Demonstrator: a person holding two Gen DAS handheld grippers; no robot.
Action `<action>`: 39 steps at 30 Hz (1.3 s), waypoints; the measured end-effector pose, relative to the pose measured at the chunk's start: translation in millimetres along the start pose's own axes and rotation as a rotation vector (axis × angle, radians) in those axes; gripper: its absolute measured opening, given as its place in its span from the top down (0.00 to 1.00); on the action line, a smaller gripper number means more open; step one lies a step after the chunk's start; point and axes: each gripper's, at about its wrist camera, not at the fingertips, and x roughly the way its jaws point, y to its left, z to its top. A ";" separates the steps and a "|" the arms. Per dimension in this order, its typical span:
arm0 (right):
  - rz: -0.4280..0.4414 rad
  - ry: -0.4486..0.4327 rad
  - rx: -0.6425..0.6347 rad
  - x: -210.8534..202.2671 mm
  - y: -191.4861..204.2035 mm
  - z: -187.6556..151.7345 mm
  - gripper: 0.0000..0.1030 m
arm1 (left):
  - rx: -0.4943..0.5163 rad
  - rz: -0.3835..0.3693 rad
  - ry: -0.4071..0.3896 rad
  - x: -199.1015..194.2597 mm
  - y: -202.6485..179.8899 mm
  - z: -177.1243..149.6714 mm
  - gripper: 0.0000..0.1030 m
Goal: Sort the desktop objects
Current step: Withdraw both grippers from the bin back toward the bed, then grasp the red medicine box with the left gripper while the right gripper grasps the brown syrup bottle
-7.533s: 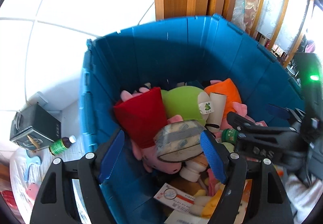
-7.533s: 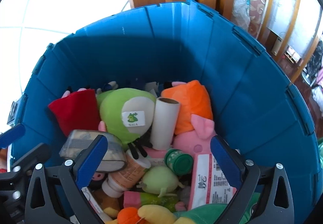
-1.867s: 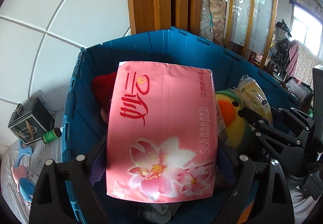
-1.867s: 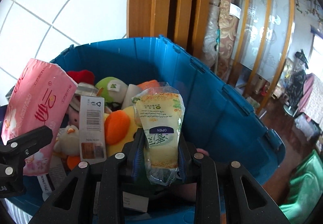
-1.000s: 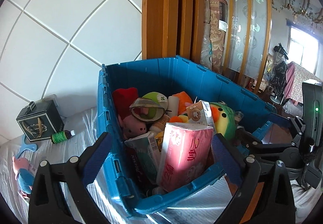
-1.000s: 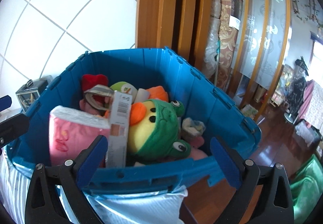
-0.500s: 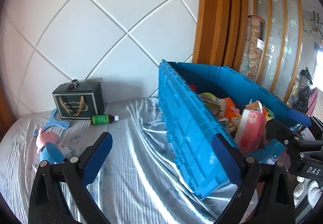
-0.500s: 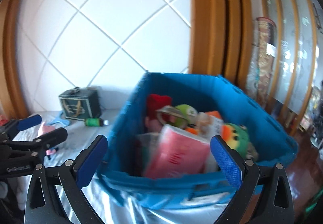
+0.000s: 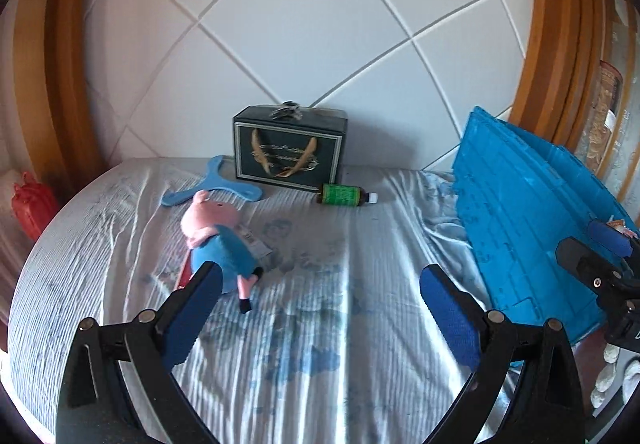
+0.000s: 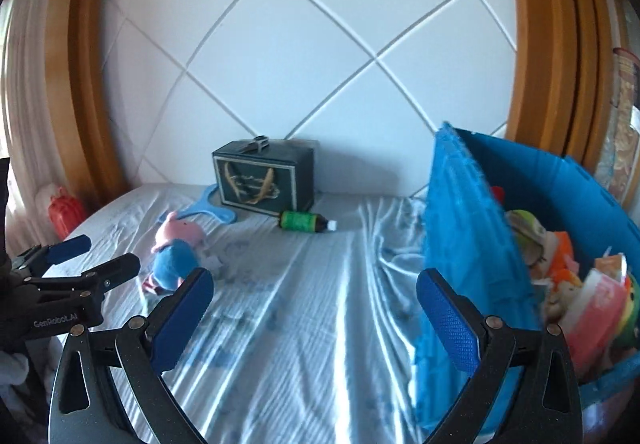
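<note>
Left wrist view: the pig plush (image 9: pixel 218 240) lies on its back on the pale bedsheet (image 9: pixel 320 308), long axis running diagonally, pink head toward the dark gift box (image 9: pixel 288 146), feet toward the camera. Just in front of the box, a green-labelled bottle (image 9: pixel 344 195) lies on its side, white cap pointing toward the blue crate (image 9: pixel 520 212). Both the left gripper (image 9: pixel 320 308) and right gripper (image 10: pixel 314 304) are level above the sheet, tongs spread wide, holding nothing.
</note>
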 end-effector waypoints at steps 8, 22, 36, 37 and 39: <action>0.118 0.116 -0.021 78.2 84.9 -7.4 0.00 | -0.077 0.133 0.085 33.9 107.6 -14.8 0.03; 0.045 0.303 -0.029 193.7 94.2 -16.6 0.00 | -0.193 0.229 0.284 144.7 214.0 -44.3 0.03; -0.109 0.463 0.096 311.0 4.4 -41.4 0.00 | -0.100 0.227 0.414 296.6 213.3 -30.6 0.03; -0.117 0.465 0.095 319.7 -1.5 -39.6 0.00 | -0.101 0.215 0.420 304.3 210.8 -29.6 0.03; -0.140 0.462 0.109 337.5 -12.9 -32.9 0.00 | -0.114 0.180 0.438 318.7 210.3 -28.2 0.03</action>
